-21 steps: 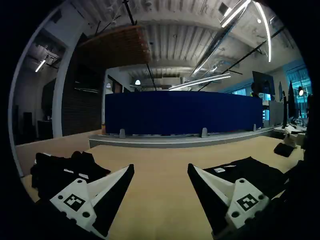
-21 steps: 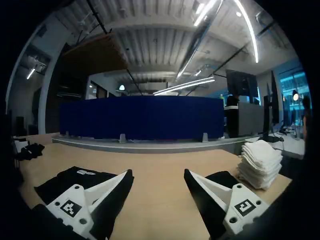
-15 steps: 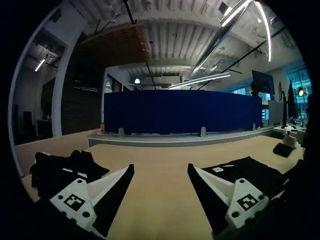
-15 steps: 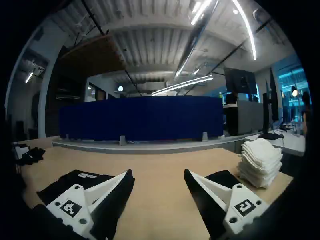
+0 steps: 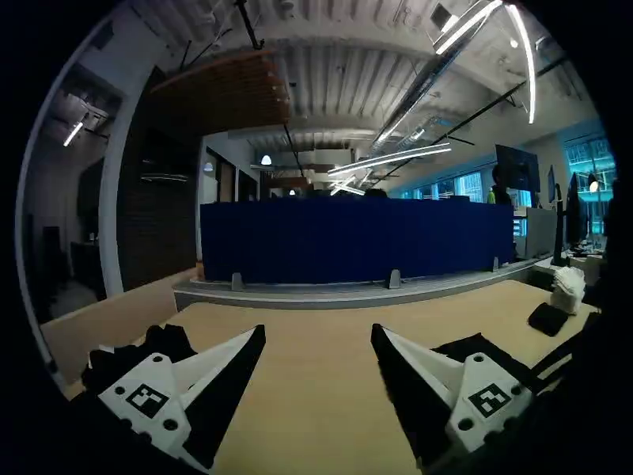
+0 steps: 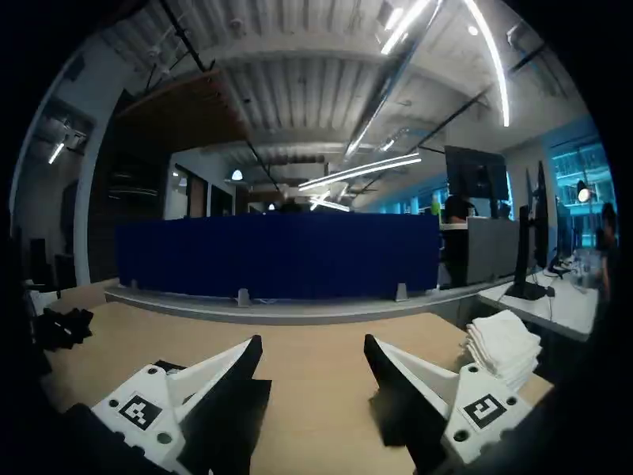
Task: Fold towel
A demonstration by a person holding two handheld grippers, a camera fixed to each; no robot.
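In the left gripper view, my left gripper is open above the wooden table with nothing between its fingers. A flat black towel lies just behind its right finger, and a crumpled black pile lies behind its left finger. In the right gripper view, my right gripper is also open and empty over the table. A sliver of black cloth shows past its left finger; the rest is hidden. Neither gripper touches any cloth.
A stack of folded white towels sits at the table's right end, also seen small as the white stack beside a folded black item. More black cloth lies far left. A blue divider borders the far edge.
Both grippers have risen: the divider and table sit lower in the views and more room shows beyond. The black towels have slid down behind the fingers. Both stay open.
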